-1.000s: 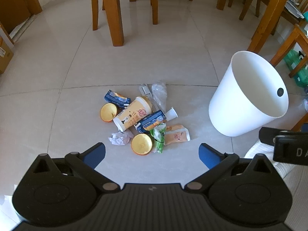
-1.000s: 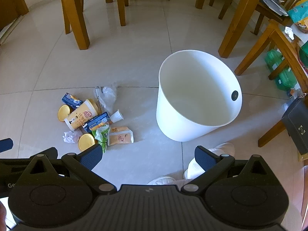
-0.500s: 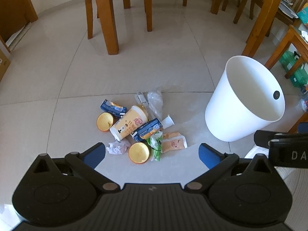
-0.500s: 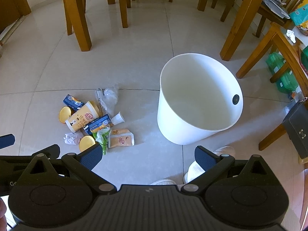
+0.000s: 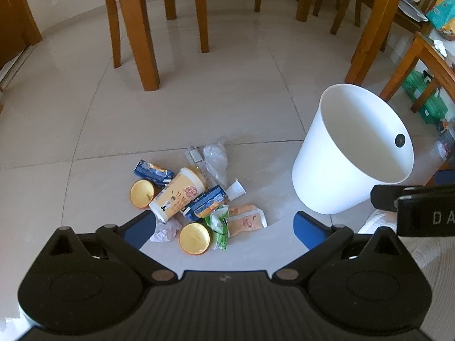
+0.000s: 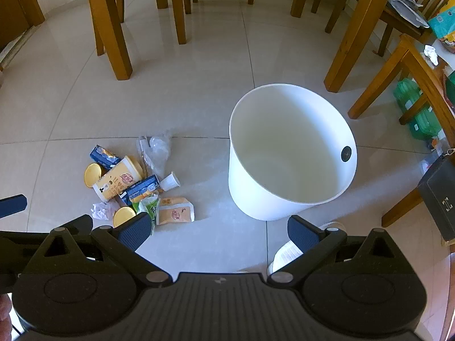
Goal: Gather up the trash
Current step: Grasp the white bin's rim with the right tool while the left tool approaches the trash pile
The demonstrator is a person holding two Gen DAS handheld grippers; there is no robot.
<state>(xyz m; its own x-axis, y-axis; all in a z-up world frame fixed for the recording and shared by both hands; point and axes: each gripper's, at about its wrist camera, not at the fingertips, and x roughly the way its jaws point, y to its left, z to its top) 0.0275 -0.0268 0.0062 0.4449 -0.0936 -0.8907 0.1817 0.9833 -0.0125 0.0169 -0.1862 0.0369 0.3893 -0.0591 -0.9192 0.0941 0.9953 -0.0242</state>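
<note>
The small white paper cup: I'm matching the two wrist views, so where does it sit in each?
Left wrist: small white paper cup, centre, lying at the pile's right edge.
Right wrist: left of centre, same edge.
Shared landmark: white bin, to its right in both.

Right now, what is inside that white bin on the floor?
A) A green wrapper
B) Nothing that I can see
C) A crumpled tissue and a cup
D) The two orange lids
B: the right wrist view looks into the white bin and shows only bare white walls, while the trash pile lies on the floor beside it.
</note>
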